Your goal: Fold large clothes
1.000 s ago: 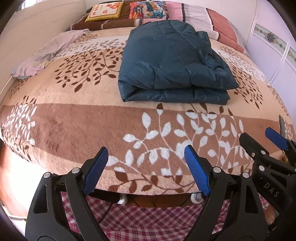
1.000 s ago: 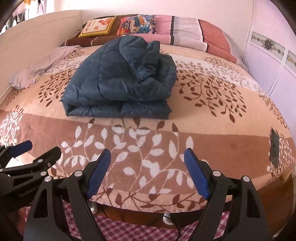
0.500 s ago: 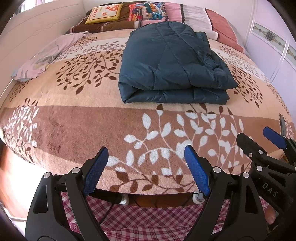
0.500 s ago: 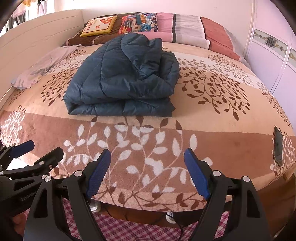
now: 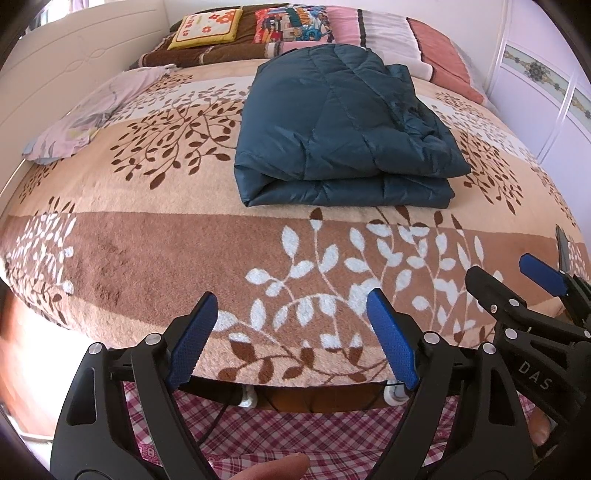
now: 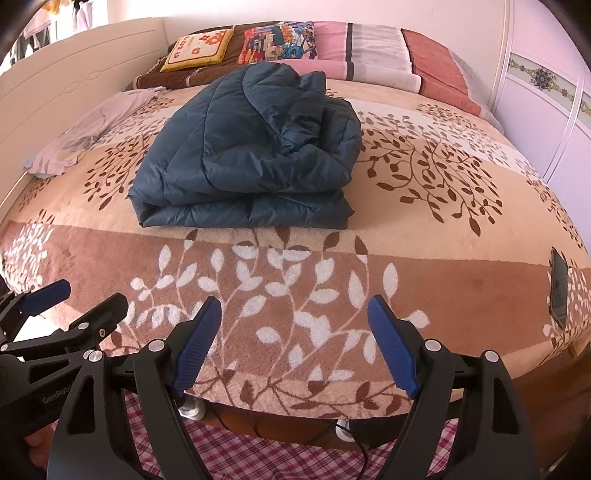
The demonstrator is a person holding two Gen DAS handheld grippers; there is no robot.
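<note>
A dark blue quilted jacket (image 5: 340, 125) lies folded into a thick bundle in the middle of the bed; it also shows in the right wrist view (image 6: 247, 155). My left gripper (image 5: 291, 325) is open and empty, held off the bed's near edge, well short of the jacket. My right gripper (image 6: 295, 325) is open and empty too, at the same near edge. Each gripper appears in the other's view: the right one (image 5: 517, 280) at the right, the left one (image 6: 77, 299) at the left.
The bed has a brown and beige leaf-pattern blanket (image 5: 147, 236). A pale lilac garment (image 5: 92, 114) lies at the far left. Pillows (image 5: 295, 26) line the headboard. A dark phone (image 6: 558, 288) lies near the right edge. White wardrobe doors (image 5: 554, 85) stand right. Checked fabric (image 5: 295, 435) is below.
Both grippers have risen and drawn back slightly, so the bed and jacket sit a little lower in view. The jacket has not moved and both grippers stay open.
</note>
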